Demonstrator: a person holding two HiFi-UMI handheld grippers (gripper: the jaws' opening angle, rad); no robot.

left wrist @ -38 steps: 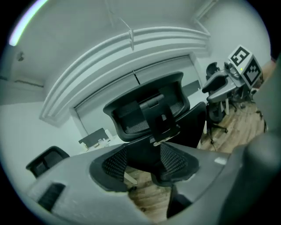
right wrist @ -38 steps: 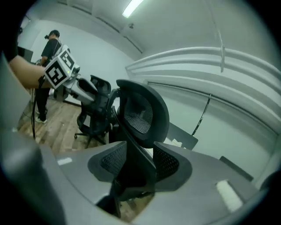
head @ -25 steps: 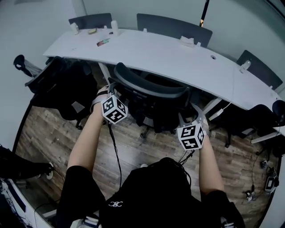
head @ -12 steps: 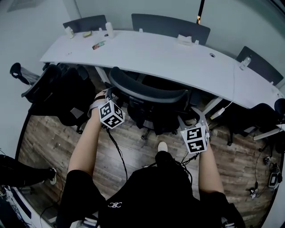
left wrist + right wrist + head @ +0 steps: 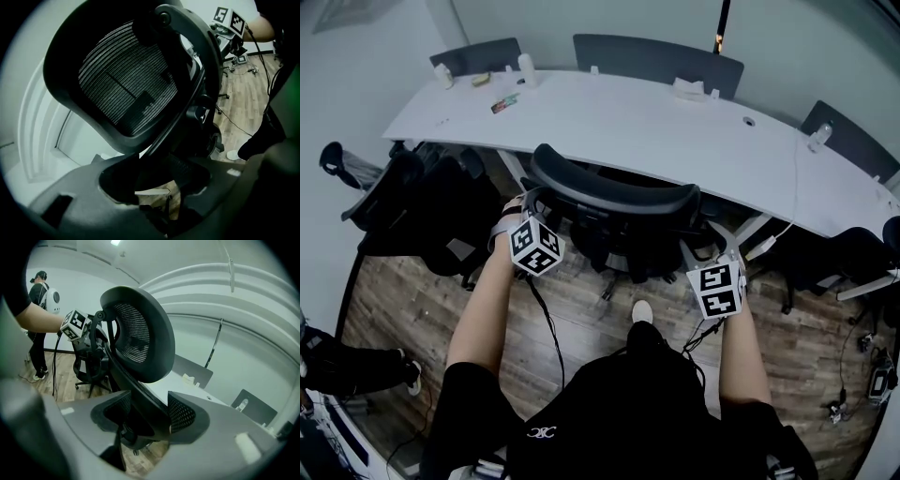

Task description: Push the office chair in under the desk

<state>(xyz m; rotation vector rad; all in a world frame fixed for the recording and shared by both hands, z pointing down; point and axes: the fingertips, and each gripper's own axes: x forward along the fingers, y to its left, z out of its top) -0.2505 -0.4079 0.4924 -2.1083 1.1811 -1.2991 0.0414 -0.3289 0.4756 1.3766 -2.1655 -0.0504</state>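
Observation:
The black mesh-backed office chair (image 5: 614, 192) stands at the near edge of the curved white desk (image 5: 675, 127), its seat partly under the top. My left gripper (image 5: 523, 208) holds the left side of the backrest frame. My right gripper (image 5: 705, 251) holds the right side. In the left gripper view the backrest frame (image 5: 140, 84) runs down into the gap of the left gripper (image 5: 154, 173) and fills it. The right gripper view has the chair's frame (image 5: 136, 338) wedged in the right gripper (image 5: 145, 416), against the textured pads (image 5: 180, 416).
More black chairs stand at the left (image 5: 422, 202) and right (image 5: 834, 258). Dark panels (image 5: 656, 56) line the desk's far side, and small items (image 5: 506, 101) lie at its far left. Cables trail on the wood floor (image 5: 581, 319). A person (image 5: 40, 310) stands behind.
The chair and both grippers have moved a little toward the desk. A white shoe has stepped forward under me. The left jaws have drawn in onto the backrest frame.

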